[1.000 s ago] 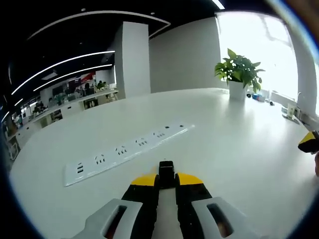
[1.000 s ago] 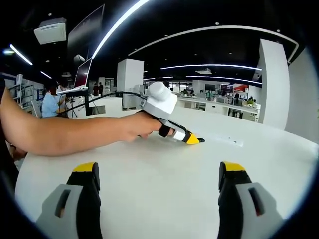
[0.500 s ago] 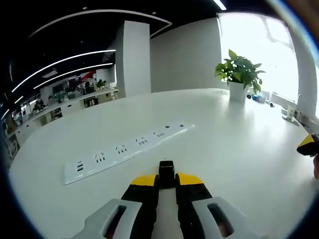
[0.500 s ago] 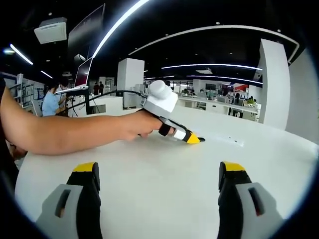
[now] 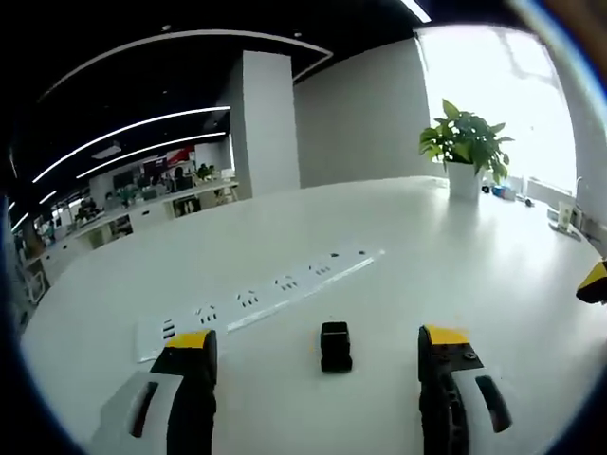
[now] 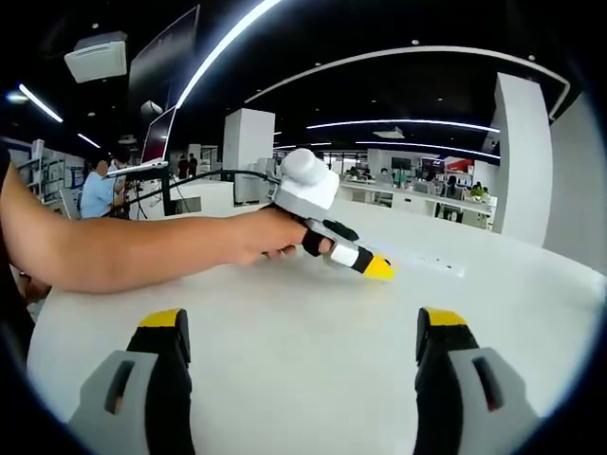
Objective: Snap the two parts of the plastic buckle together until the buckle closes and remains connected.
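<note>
A small black buckle point(image 5: 335, 347) lies on the white table point(image 5: 474, 256), apart from both jaws of my left gripper point(image 5: 319, 338). That gripper is open, its yellow-tipped jaws spread wide on either side of the buckle. In the right gripper view the left gripper point(image 6: 365, 254) is held by a hand point(image 6: 270, 237) low over the table, jaws parted. My right gripper point(image 6: 303, 319) is open with bare table between its jaws. One yellow fingertip point(image 5: 596, 282) of the right gripper pokes in at the right edge of the left gripper view.
A long white power strip point(image 5: 275, 289) lies just beyond the buckle. A potted plant point(image 5: 467, 152) stands at the table's far right edge. The person's forearm point(image 6: 123, 251) stretches across the left side of the table.
My left gripper has opened and let go of the black buckle, which now lies on the table between the spread jaws. The right gripper has not moved.
</note>
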`<state>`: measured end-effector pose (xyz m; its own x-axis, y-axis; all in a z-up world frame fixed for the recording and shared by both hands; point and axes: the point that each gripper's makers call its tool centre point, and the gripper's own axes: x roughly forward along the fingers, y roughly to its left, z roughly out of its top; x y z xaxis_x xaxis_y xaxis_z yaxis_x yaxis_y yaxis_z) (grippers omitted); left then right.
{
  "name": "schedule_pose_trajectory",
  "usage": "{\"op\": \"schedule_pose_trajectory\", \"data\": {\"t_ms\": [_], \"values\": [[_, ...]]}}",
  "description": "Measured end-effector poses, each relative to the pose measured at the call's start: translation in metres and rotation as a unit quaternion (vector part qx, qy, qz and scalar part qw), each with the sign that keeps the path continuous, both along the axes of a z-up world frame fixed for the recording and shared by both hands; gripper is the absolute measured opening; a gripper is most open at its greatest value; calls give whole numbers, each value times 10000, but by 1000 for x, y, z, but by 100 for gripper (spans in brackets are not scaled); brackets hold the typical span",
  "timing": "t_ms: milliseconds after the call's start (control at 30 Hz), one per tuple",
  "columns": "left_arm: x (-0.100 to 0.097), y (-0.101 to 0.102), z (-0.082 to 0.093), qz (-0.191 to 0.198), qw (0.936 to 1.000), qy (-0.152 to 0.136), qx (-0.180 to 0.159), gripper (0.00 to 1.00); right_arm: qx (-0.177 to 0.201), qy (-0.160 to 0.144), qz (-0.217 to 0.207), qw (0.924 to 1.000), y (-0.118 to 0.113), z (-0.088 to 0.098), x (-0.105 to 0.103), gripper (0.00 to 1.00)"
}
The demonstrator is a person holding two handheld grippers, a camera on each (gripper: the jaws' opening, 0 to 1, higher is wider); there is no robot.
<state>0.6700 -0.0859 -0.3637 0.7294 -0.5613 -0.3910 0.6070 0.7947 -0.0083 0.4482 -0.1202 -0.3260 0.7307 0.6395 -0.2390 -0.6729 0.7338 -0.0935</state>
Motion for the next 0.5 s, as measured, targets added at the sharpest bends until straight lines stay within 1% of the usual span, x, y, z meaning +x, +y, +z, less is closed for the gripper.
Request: {"op": "schedule_pose_trajectory", "data": {"t_ms": [100, 133, 200, 367, 500], "values": [[2, 3, 11, 101, 9997, -46, -238, 99, -1, -5, -23, 10000, -1, 0, 1, 100], [3, 5, 13, 148, 9995, -66, -260, 99, -4, 4, -15, 10000, 0, 0, 1, 100], [6, 6, 15, 179, 9994, -51, -293, 99, -27, 47, 10, 10000, 1, -3, 0, 100], [2, 4, 16, 153, 9990, 1, -413, 99, -59, 49, 25, 10000, 1, -4, 0, 100], [1, 5, 22, 163, 9987, -2, -473, 99, -88, 6, -10, 10000, 0, -4, 1, 100]]}}
